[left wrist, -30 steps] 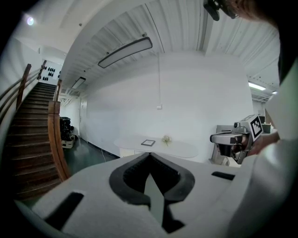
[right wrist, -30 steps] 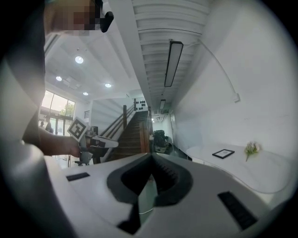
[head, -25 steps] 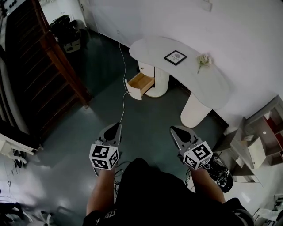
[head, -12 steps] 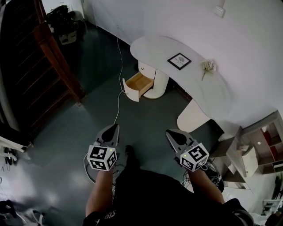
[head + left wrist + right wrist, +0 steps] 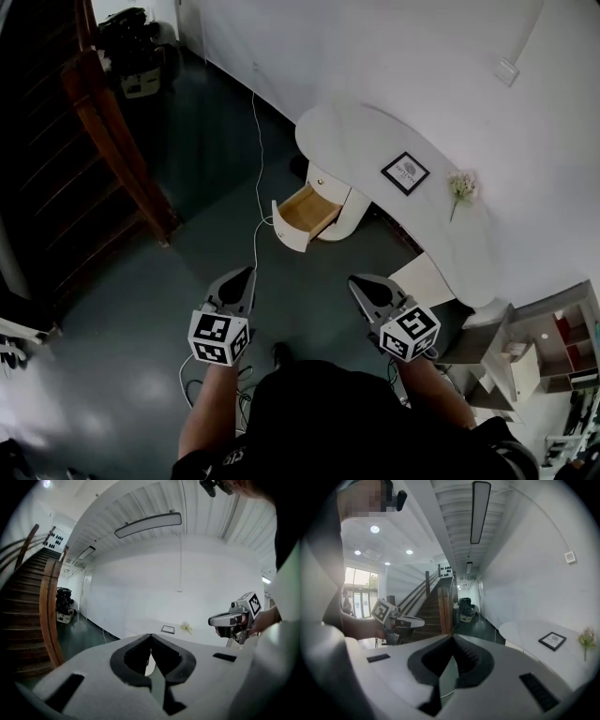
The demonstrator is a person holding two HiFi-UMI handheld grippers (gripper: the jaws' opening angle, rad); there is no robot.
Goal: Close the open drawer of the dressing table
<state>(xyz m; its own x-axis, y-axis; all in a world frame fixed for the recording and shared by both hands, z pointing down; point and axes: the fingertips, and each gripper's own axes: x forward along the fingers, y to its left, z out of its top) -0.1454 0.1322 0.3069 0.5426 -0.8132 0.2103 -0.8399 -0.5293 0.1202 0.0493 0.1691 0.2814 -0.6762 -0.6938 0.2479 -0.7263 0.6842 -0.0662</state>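
**Drawer position.** The head view shows the drawer [image 5: 305, 214] pulled out of the rounded pedestal of the dressing table [image 5: 354, 127]. Its wood-toned inside is exposed and its white front faces the dark floor [image 5: 187, 187]. Neither gripper view shows the drawer.

**Tongs.** Both are held low in front of the person, well apart from the drawer.
- The left tongs [image 5: 246, 272] are closed tip to tip with nothing between the dark pads.
- The right tongs [image 5: 356, 279] are likewise closed and empty.
- Each carries a cube with black-and-white square markers.

**Surface.** The table's surface is smooth, white and kidney-shaped. On it are a black-framed picture [image 5: 405, 172] and a pale flower sprig [image 5: 461, 187]. The print in the frame is too small to read.

**Surroundings.**
- A white cable [image 5: 255, 187] runs along the floor toward the drawer.
- Only the gripper views show the long ceiling light [image 5: 480, 510].
- Only the right gripper view shows bright windows [image 5: 358, 597] beyond the wooden staircase [image 5: 436, 606].
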